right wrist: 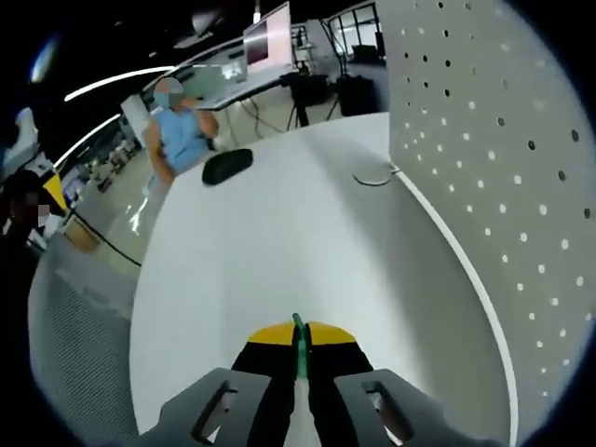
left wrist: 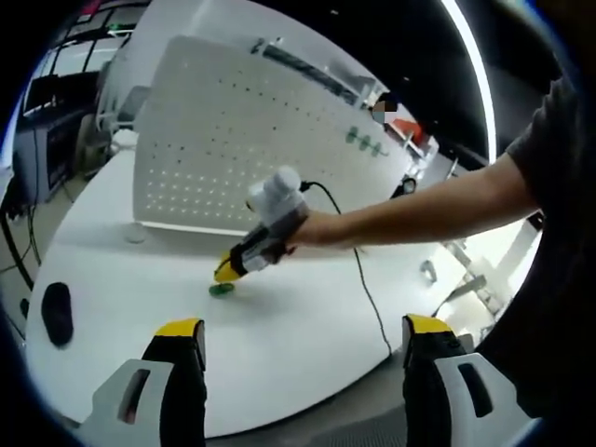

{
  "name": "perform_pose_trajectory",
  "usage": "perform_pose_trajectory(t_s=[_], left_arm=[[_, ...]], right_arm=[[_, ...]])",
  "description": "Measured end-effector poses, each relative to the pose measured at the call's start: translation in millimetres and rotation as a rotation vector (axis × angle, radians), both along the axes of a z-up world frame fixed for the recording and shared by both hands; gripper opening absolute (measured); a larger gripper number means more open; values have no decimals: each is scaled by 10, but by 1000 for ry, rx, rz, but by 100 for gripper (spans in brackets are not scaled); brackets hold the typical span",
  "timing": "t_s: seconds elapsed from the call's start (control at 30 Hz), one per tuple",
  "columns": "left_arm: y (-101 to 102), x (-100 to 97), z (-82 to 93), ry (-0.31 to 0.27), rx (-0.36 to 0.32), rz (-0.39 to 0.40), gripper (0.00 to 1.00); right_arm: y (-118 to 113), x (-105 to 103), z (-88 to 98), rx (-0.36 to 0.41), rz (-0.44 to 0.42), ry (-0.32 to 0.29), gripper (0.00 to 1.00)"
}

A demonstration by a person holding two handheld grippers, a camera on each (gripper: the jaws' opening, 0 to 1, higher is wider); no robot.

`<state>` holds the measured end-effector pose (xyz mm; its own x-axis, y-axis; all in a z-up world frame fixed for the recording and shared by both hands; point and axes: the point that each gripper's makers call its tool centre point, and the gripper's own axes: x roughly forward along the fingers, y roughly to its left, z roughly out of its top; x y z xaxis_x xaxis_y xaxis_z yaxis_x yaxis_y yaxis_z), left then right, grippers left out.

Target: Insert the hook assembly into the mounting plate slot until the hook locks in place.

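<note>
White tabletop [left wrist: 307, 326] is shown carrying an upright pegboard [left wrist: 233, 140] at its far side, with a dark mouse [left wrist: 57, 312] lying near the left edge. The right gripper [left wrist: 226, 271] is seen lowered to the surface in front of the board, its jaws closed on a small green hook [right wrist: 299, 346], whose green base touches the table. The left gripper [left wrist: 303, 349] is held back at the near edge, jaws wide apart and empty. A slip is judged the chief risk: the thin hook, pinched edge-on, could twist in the jaws during the lift and meet the board's holes at an angle, failing to lock.
</note>
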<state>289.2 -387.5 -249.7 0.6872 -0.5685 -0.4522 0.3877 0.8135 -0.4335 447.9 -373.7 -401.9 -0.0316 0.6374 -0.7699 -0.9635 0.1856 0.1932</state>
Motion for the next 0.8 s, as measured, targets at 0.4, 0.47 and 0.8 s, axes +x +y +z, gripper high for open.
perform_pose_trajectory(t_s=[0.4,0.47,0.8], left_arm=[[69,83,81,-23,26,0,88],[72,95,110,-29,26,-1,88],[-1,69,193,-38,10,-9,87]], right_arm=[[-252,7,266,28,-153,-24,0],[-298,21,361,48,-178,-31,0],[-600,-110,749,103,-263,-52,0]])
